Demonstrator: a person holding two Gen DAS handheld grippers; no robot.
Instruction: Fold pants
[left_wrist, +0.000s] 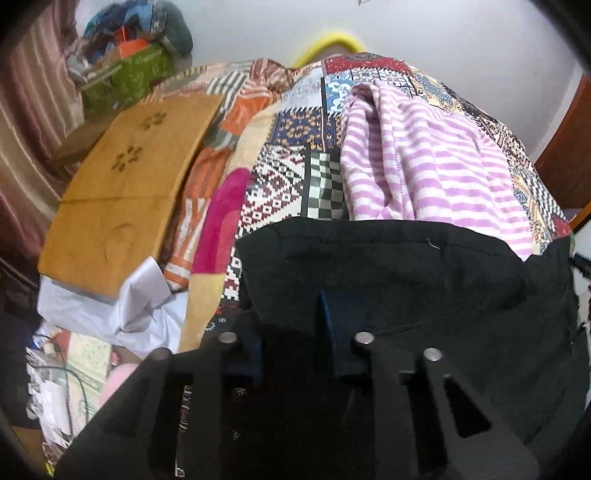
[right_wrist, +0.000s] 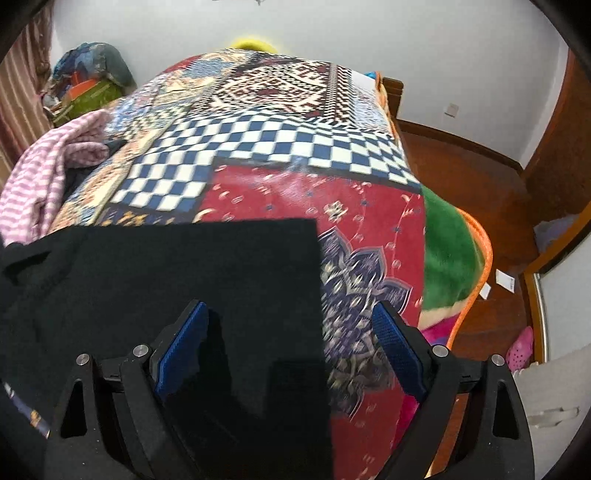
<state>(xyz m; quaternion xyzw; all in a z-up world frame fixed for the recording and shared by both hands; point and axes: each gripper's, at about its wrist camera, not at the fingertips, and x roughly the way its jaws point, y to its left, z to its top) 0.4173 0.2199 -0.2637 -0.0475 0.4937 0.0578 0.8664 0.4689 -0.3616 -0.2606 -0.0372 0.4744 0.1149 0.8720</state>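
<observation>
The black pants (left_wrist: 399, 273) lie on a patchwork bedspread (left_wrist: 280, 177). In the left wrist view my left gripper (left_wrist: 295, 332) sits low over the pants; black cloth lies between its blue pads (left_wrist: 332, 332) and covers the left one, so the jaws look shut on it. In the right wrist view the pants (right_wrist: 166, 273) end in a straight right edge. My right gripper (right_wrist: 291, 328) is open, its blue pads (right_wrist: 395, 347) wide apart astride that edge, left pad over the pants, right pad over the bedspread (right_wrist: 266, 155).
A pink-and-white striped garment (left_wrist: 436, 162) lies bunched just beyond the pants, also at the left of the right wrist view (right_wrist: 48, 173). A cardboard box (left_wrist: 125, 184) and white paper sit at the bed's left. Wooden floor (right_wrist: 480, 177) lies right of the bed.
</observation>
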